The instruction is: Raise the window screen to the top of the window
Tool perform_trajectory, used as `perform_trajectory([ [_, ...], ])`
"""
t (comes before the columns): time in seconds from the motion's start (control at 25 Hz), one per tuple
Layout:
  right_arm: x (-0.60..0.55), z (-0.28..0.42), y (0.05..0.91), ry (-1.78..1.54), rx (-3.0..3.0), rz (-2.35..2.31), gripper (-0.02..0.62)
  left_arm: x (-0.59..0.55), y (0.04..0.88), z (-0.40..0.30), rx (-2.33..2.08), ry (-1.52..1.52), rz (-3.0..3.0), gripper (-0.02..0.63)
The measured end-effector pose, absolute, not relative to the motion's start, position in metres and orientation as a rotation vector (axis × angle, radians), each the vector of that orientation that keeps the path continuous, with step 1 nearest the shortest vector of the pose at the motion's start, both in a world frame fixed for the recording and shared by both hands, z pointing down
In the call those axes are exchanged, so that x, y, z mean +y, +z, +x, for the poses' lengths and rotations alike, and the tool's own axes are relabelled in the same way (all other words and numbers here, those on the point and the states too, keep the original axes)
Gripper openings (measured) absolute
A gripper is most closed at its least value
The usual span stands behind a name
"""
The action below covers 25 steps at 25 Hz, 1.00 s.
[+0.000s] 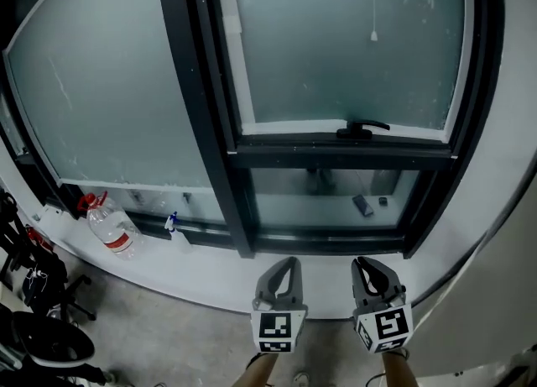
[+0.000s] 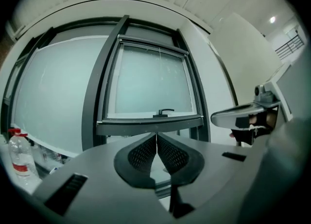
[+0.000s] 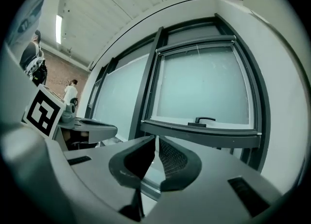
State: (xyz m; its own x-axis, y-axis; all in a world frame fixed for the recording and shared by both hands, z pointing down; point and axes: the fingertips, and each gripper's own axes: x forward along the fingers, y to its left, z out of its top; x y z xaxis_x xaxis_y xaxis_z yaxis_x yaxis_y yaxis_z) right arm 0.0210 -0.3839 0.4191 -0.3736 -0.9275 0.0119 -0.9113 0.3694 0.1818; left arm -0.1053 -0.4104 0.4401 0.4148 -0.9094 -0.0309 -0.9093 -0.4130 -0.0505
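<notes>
The window's right sash (image 1: pixel 344 41) has frosted glass in a pale frame. A black handle (image 1: pixel 363 129) sits on its bottom rail, and a thin cord with a white knob (image 1: pixel 373 37) hangs over the glass. Both gripper views show the handle (image 2: pixel 165 113) (image 3: pixel 204 120) ahead and above the jaws. My left gripper (image 1: pixel 288 264) and right gripper (image 1: pixel 367 264) hang side by side below the sill, well short of the window. Each gripper (image 2: pixel 156 135) (image 3: pixel 156 138) has its jaws together on nothing.
A large fixed frosted pane (image 1: pixel 109 83) fills the left, split off by a dark post (image 1: pixel 201 108). A water bottle (image 1: pixel 111 226) and a small spray bottle (image 1: pixel 172 222) stand on the white sill (image 1: pixel 210 272). Black equipment (image 1: pixel 33 310) crowds the floor at left. People (image 3: pixel 31 55) stand far left.
</notes>
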Motion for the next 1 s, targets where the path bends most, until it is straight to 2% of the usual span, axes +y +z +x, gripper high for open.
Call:
perform_trajectory([
  [0.24,-0.338,0.052,0.426,-0.058,-2.517,1.812,0.029,-0.37,0.435,-0.101,1.706,0.002,-2.581,0.011],
  [0.72,-0.221,0.131,0.436,0.01,-2.553,1.819,0.029,-0.255,0.442,-0.041,1.748,-0.084,-2.54,0.011],
  [1.0,-0.182,0.158,0.439,0.033,-2.539,1.898,0.029,-0.217,0.429,-0.04,1.722,-0.108,-2.485,0.011],
])
